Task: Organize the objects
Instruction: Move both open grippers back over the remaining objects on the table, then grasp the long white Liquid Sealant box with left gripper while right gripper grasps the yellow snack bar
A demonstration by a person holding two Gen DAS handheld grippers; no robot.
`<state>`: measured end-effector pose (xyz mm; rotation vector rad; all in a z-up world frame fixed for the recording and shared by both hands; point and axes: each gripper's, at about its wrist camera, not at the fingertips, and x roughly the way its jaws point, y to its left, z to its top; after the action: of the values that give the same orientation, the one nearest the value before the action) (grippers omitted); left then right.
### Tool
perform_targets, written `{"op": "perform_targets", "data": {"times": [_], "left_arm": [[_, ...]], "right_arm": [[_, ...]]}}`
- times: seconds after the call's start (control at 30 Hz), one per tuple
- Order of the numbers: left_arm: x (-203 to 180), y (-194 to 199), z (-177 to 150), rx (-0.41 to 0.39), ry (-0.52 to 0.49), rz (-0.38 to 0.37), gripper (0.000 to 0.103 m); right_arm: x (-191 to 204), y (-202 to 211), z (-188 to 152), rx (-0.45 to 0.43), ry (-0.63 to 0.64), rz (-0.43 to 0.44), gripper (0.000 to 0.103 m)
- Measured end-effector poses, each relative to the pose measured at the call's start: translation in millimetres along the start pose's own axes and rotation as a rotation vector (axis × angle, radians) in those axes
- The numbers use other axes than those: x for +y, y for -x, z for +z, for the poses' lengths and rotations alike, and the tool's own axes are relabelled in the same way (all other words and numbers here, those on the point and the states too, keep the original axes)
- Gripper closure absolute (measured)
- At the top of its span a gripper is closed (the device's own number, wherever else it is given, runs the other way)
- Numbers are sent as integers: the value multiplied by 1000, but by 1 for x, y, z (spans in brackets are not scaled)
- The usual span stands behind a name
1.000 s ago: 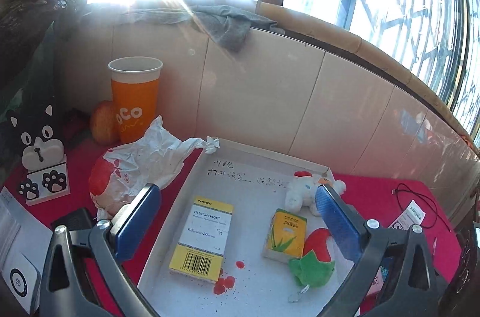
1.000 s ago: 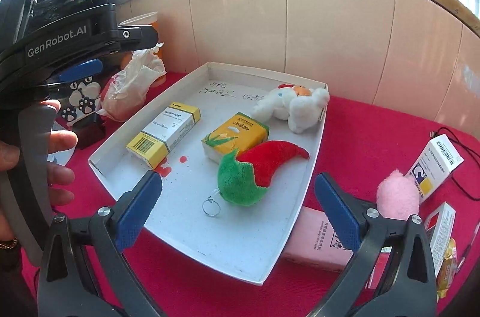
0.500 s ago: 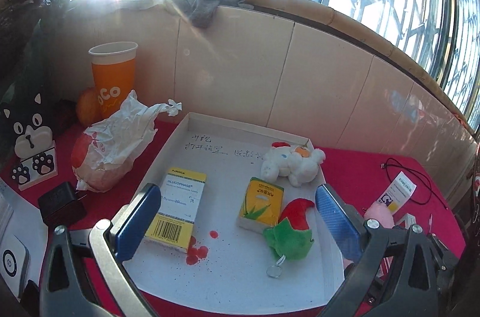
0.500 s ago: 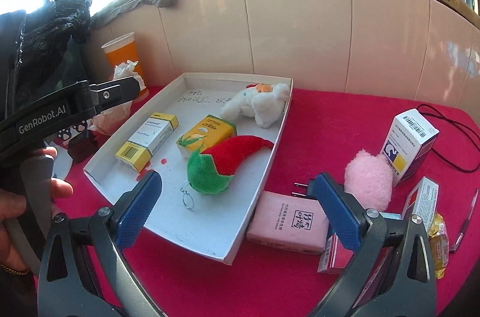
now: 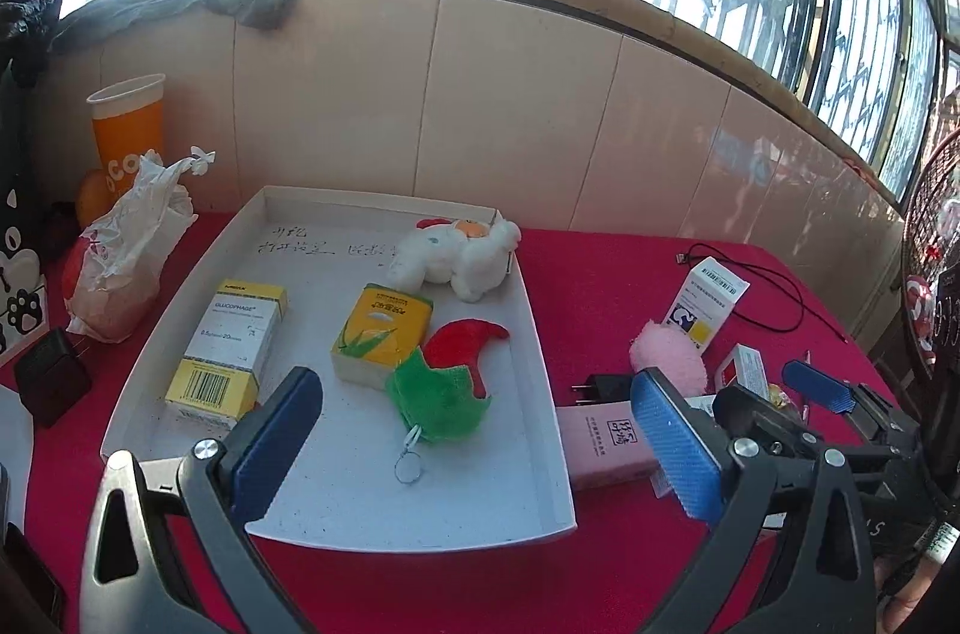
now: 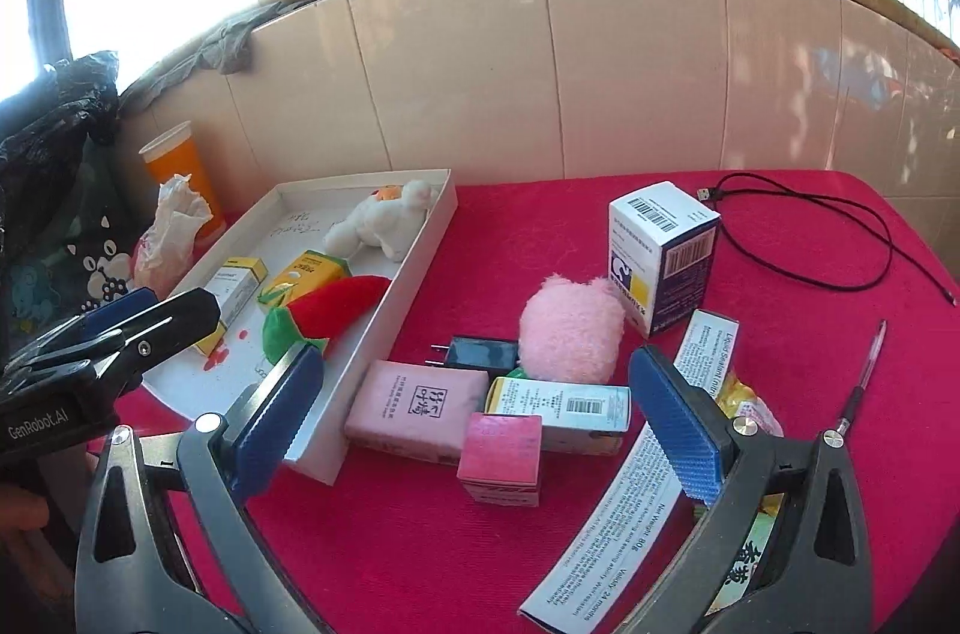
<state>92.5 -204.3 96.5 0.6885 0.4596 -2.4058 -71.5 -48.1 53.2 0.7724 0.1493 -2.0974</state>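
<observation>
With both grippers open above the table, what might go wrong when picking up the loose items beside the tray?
1. The pink box, small pink carton and white carton touch, so closing the right gripper on one may shove its neighbours.
2. The pink box lies against the tray, which could get nudged.

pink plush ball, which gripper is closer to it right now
Right. The right gripper hangs open just in front of the pink plush ball, over the loose boxes. The left gripper is open further left, over the white tray.
</observation>
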Motion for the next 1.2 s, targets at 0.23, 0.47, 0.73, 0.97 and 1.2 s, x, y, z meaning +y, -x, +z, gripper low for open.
{"op": "perform_targets", "data": {"times": [0.23,0.47,0.73,0.97,1.2], "left_arm": [[-30,-14,-14,101,-87,-123,0],[-80,-24,-41,213,-221,-263,0],[-133,-44,-67,346,-300,-321,0],[-169,-55,-78,375,-371,-333,0],[-190,-73,-81,384,-399,-284,14]], "right_arm": [[-71,20,0,-29,-139,-110,0],[-147,34,-18,-5,-236,-219,0],[-156,26,-37,72,-105,-162,6],[-132,8,-35,114,68,-90,37],[-121,-15,-33,197,161,-54,50]]}}
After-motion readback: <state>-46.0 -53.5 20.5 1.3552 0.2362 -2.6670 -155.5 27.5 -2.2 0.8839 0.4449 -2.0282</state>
